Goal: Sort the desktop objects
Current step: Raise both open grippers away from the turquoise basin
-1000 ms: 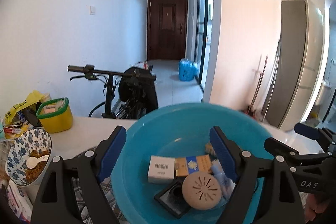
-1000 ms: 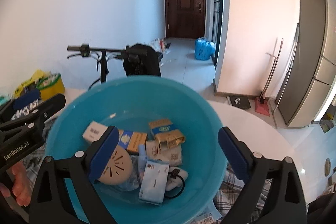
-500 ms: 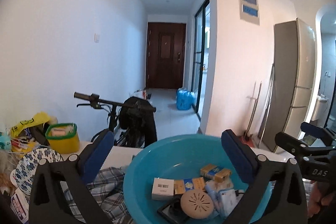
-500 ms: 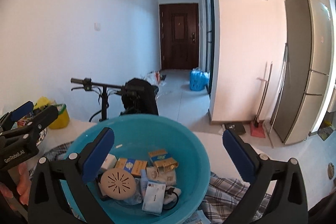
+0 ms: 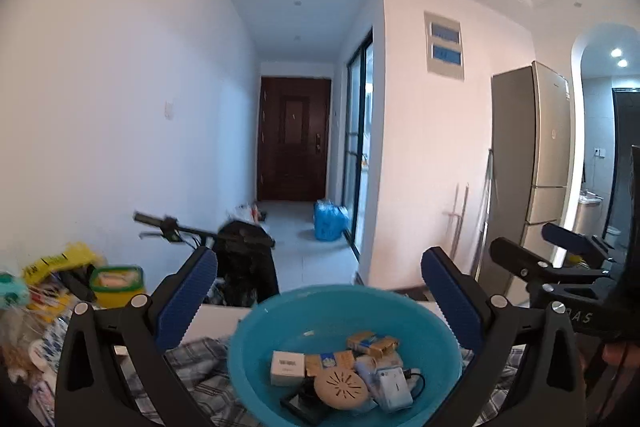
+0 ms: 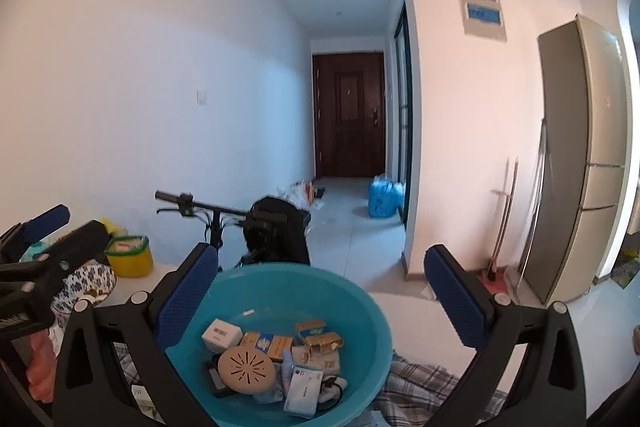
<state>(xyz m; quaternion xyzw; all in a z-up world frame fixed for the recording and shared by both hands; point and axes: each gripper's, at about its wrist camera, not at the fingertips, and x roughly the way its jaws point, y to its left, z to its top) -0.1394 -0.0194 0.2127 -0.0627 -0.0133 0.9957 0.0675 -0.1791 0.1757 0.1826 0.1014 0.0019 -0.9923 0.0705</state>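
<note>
Retreat is the step in hand: both grippers are hanging above and behind the round turquoise plastic basin (image 6: 372, 311), the left gripper (image 5: 316, 303) and the right gripper (image 6: 320, 299) spread wide, nothing between their blue pads. The sorted small boxes (image 6: 276, 343) are lying inside the basin. Best to be keeping the jaws clear of the basin's rim while scanning for stray items beside it.

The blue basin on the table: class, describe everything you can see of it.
The blue basin is a round, deep bowl of smooth turquoise, plastic by its look, standing upright on a checked cloth on the white table. It holds a jumble of small things: a white box, a round beige perforated disc, gold-and-blue packets and a black cable. Neither pair of tongs touches it.
</note>
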